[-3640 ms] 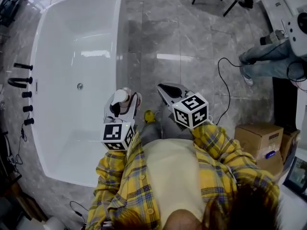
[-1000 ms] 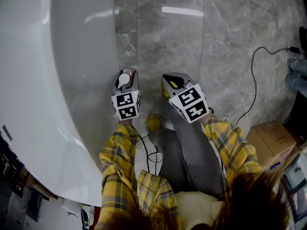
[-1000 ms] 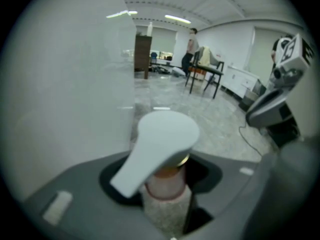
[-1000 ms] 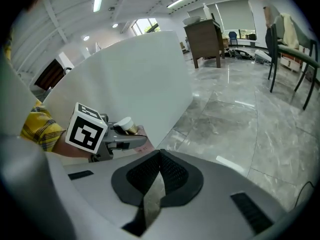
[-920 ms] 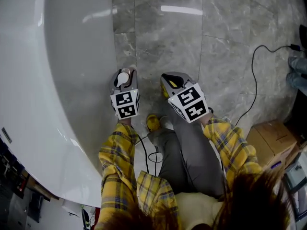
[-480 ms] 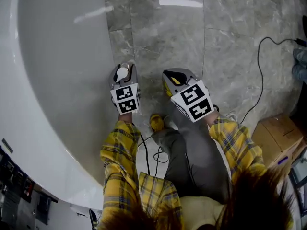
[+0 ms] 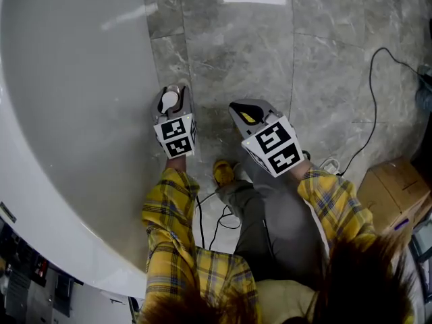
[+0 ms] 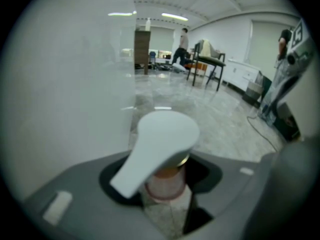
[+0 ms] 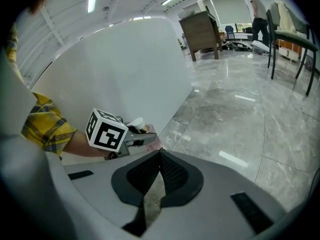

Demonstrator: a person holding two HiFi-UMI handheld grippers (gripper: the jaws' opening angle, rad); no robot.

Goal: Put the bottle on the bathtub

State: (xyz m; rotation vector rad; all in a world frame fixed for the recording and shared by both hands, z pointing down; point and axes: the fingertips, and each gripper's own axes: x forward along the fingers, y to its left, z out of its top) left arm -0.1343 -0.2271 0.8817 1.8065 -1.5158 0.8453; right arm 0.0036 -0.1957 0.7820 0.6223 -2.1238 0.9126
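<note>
Left claw [image 7: 171, 94]: closed around the neck of the pump bottle [image 8: 163, 183], below its white pump head [image 8: 162, 146].
Bottle position: held just beside the bathtub [image 7: 74, 113] outer wall, over the grey marble floor [image 7: 256, 52], not on the tub.
Right claw [image 9: 160, 153]: jaws pressed together, empty, near the left one.

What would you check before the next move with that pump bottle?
1. Bottle gripped by the left hand-held gripper: ok, jaws closed on its neck.
2. Bottle upright: cannot tell.
3. Right hand-held gripper empty: ok, jaws together, nothing between them.
4. Bottle above the bathtub rim: not ok, it hangs beside the outer wall, over the floor.
5. Cable away from both grippers: ok, it lies off to the right.
</note>
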